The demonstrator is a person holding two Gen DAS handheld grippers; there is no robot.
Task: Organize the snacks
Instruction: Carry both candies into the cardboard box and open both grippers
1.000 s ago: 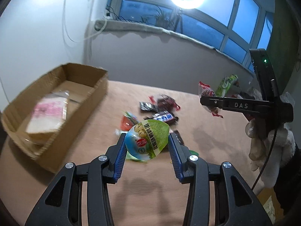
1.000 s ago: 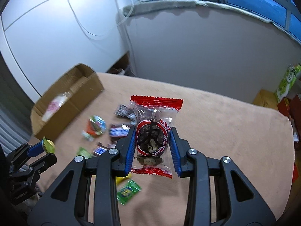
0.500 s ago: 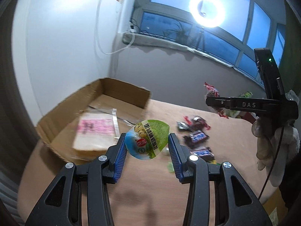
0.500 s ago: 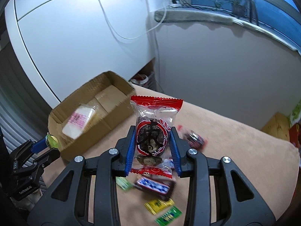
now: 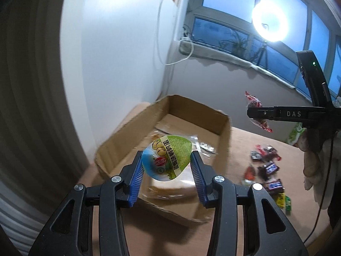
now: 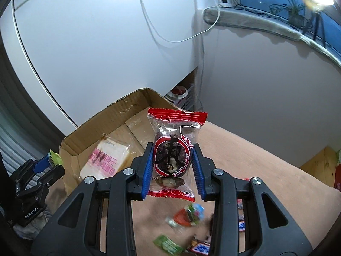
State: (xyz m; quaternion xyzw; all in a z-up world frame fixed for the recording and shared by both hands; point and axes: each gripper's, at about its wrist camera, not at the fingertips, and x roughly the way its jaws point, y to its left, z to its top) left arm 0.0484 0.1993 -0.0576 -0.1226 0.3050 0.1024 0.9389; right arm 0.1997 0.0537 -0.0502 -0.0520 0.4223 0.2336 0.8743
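My left gripper (image 5: 168, 164) is shut on a green and blue egg snack pack (image 5: 166, 156), held above the near end of an open cardboard box (image 5: 224, 125). My right gripper (image 6: 173, 162) is shut on a red-edged clear date packet (image 6: 173, 149), held in the air to the right of the box (image 6: 70, 140). A pink-printed wrapped bread slice (image 6: 106, 160) lies inside the box. The right gripper also shows in the left wrist view (image 5: 255, 114) with its date packet (image 5: 254, 102). The left gripper shows in the right wrist view (image 6: 50, 163) at the box's near corner.
Several loose snacks lie on the tan table to the right of the box: chocolate bars (image 5: 272, 167), dark wrapped candies (image 5: 264, 152), small green and yellow packets (image 5: 283, 200). A white wall stands behind the box. A gloved hand (image 5: 315, 160) holds the right gripper.
Both grippers have swung left toward the box, each keeping its snack. The box now looks larger and closer in both views; the loose snacks have slid to the right and lower edges.
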